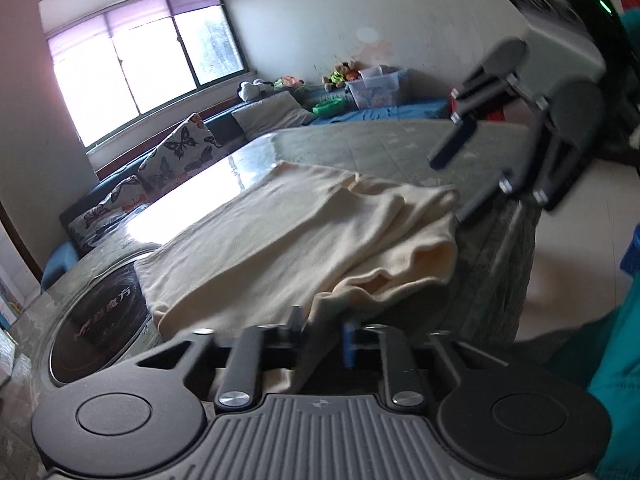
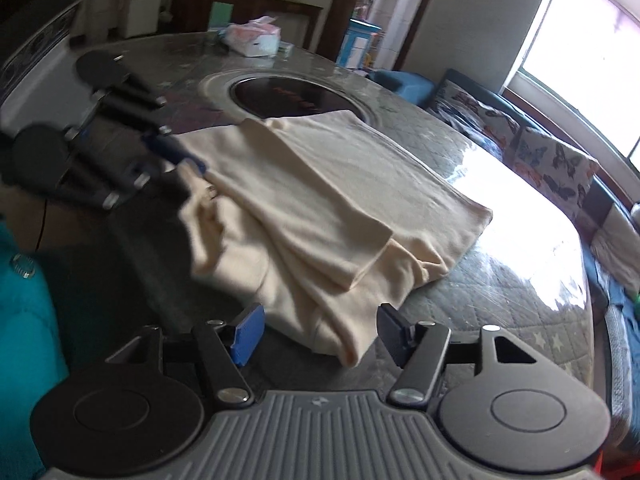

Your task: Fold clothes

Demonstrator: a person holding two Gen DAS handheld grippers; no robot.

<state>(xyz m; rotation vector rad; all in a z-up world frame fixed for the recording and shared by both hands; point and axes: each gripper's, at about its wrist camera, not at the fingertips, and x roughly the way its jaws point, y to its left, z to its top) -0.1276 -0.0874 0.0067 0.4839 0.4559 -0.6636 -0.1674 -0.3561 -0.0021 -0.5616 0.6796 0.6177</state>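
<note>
Clamped on a pinch of cream fabric, the left gripper (image 1: 322, 334) holds the near edge of the garment (image 1: 288, 236) with its 2 fingers drawn together. The right gripper (image 2: 316, 332) has its jaws spread wide, hovering over the garment's near corner and gripping nothing. The cream garment lies partly folded on the glass-topped table (image 2: 500, 280), 1 layer over another, beside the round dark inset (image 2: 288, 98).

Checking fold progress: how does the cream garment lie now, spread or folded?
Partly folded: the cream garment has one panel laid over its body, and the left gripper is shut on a lifted edge.
</note>
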